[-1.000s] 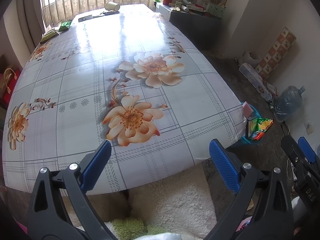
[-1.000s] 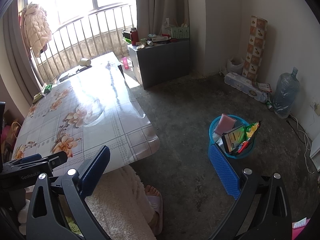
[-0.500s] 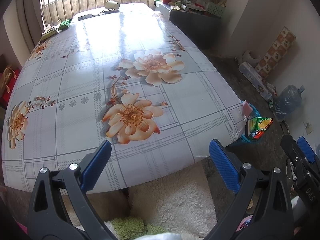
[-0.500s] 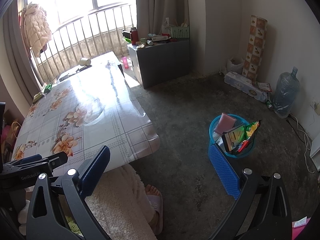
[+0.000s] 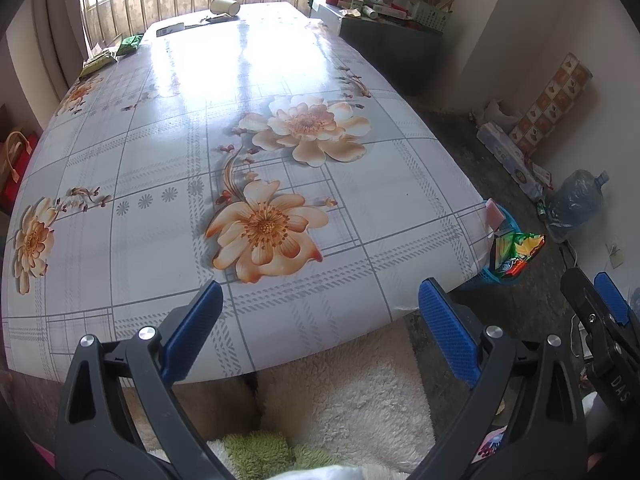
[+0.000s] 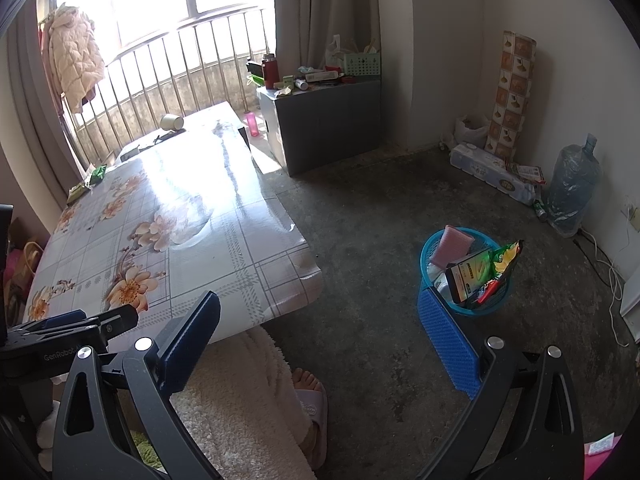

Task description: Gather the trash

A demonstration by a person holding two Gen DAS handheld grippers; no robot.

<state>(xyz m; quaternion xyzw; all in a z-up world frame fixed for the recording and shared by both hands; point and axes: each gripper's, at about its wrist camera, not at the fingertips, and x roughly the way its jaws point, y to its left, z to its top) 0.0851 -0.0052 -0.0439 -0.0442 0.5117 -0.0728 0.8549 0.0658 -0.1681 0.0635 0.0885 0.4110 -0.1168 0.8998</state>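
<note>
Trash was split between two spots relative to the table: green wrappers and a tipped paper cup at its far end, and packets already in the blue basket on the floor off its near right corner.

Left gripper was spread wide, nothing between the blue pads, hovering over the table's near edge. Wrappers and cup sat well apart from it, clear across the tabletop.

Right gripper also spread wide and empty, held off the table's near right side above the concrete floor. Its right pad overlapped the basket's near rim in the right wrist view; contact vs. just in front – couldn't tell. Basket held a pink sponge, a dark box and a green snack bag.

Person's fleece-covered legs and a slippered foot sat under the table's near edge. Grey cabinet stood beyond the table's far right corner.
</note>
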